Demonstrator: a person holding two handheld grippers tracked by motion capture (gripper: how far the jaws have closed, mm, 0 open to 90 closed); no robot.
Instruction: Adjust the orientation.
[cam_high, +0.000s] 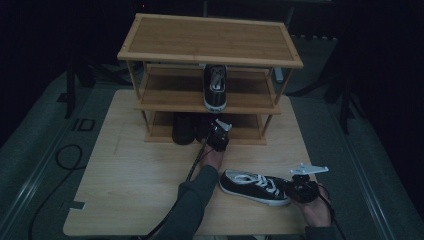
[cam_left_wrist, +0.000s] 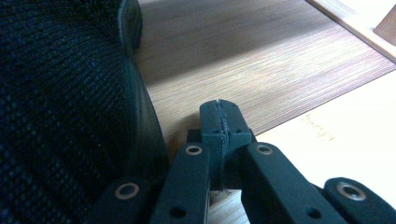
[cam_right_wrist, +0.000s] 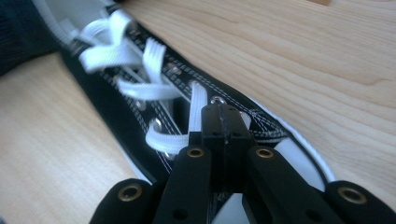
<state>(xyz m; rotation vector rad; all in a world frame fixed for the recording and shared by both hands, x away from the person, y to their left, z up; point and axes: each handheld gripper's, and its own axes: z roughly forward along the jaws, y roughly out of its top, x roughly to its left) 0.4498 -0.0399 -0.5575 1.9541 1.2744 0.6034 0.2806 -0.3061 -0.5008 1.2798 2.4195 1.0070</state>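
A black sneaker with white laces (cam_high: 250, 186) lies on its sole on the table, toe to the right. My right gripper (cam_high: 290, 188) is at its toe end. In the right gripper view that gripper (cam_right_wrist: 223, 122) is shut, its tips over the sneaker's (cam_right_wrist: 116, 116) lower laces (cam_right_wrist: 161, 88), with nothing visibly between the pads. My left gripper (cam_high: 214, 125) reaches to the rack's bottom shelf (cam_high: 240, 131). There it (cam_left_wrist: 219, 117) is shut and empty, right beside a dark fabric shoe (cam_left_wrist: 60, 107). A matching sneaker (cam_high: 215, 87) stands on the middle shelf.
The three-level wooden rack (cam_high: 210, 37) stands at the back of the table (cam_high: 135, 170), its top board bare. Dark shoes (cam_high: 183, 129) sit on the bottom shelf's left half. A sleeve (cam_high: 192, 200) crosses the table's front. Cables trail off the front and left.
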